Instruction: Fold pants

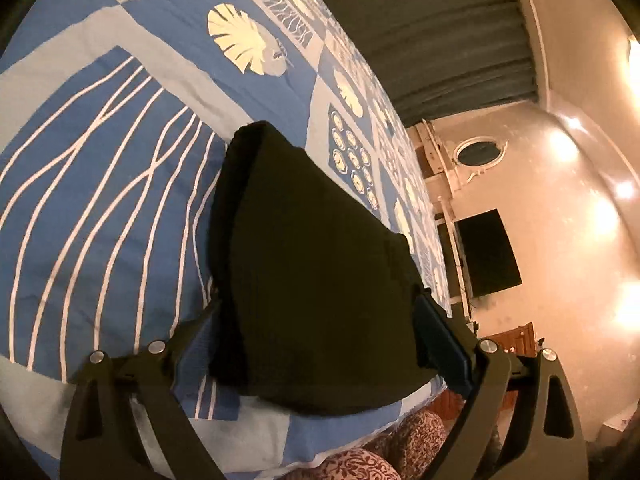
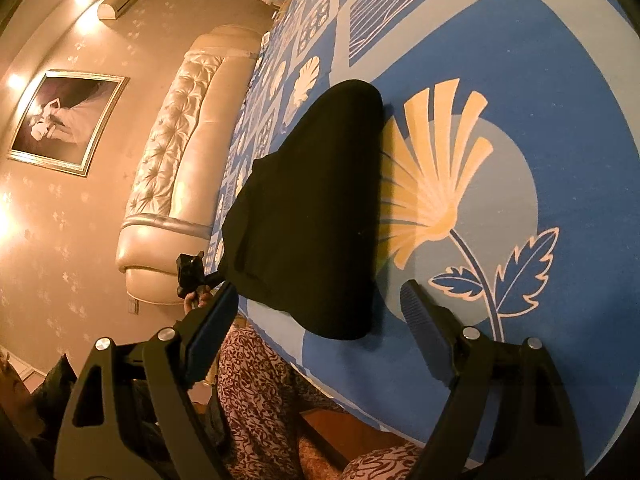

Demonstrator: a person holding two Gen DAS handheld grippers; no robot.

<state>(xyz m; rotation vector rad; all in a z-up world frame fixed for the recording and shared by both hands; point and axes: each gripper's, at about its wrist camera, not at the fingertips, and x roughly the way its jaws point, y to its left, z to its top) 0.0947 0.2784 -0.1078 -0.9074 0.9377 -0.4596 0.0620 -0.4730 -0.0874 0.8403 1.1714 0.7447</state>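
The black pants (image 1: pixel 316 264) lie folded into a compact stack on the blue patterned bedspread (image 1: pixel 100 160) near the bed's front edge. They also show in the right wrist view (image 2: pixel 312 208). My left gripper (image 1: pixel 320 320) is open, its fingers wide apart on either side of the near end of the stack, holding nothing. My right gripper (image 2: pixel 320 300) is open too, its left finger (image 2: pixel 216 320) by the stack's near left corner and its right finger (image 2: pixel 424 320) over the bedspread (image 2: pixel 520 80) beside it. The left gripper's body (image 2: pixel 190 272) shows at the stack's far side.
A padded cream headboard (image 2: pixel 180 168) runs along the bed's end, with a framed picture (image 2: pixel 64 120) on the wall. A dark screen (image 1: pixel 488 252) hangs on the far wall. The person's patterned legs (image 2: pixel 256 392) stand at the bed's front edge.
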